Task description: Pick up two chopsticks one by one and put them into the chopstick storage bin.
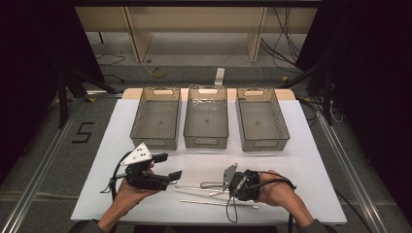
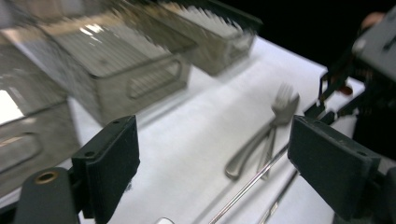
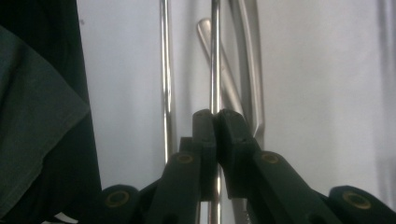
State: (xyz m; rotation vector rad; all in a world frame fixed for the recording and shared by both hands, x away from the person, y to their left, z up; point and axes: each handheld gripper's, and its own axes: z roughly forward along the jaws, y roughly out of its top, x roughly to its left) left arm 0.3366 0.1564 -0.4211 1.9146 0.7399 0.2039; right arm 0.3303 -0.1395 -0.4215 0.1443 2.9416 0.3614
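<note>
Several pieces of steel cutlery lie at the table's front middle: a fork (image 2: 283, 103) with its tines toward the bins, a curved handle (image 1: 208, 184) and thin steel rods. My right gripper (image 1: 225, 191) (image 3: 215, 116) is shut on one thin rod (image 3: 215, 65) (image 1: 194, 188), which runs away from the jaws along the table. A second rod (image 3: 164, 70) (image 1: 218, 203) lies parallel beside it. My left gripper (image 1: 168, 166) (image 2: 215, 140) is open just left of the cutlery, with nothing between its jaws, which point toward the fork and a rod (image 2: 250, 184).
Three clear rectangular bins stand in a row at the back: left (image 1: 137, 125), middle (image 1: 206, 141), right (image 1: 281, 126). A white sheet (image 1: 301, 165) covers the table. A sleeve (image 3: 32, 116) shows at the left of the right gripper view.
</note>
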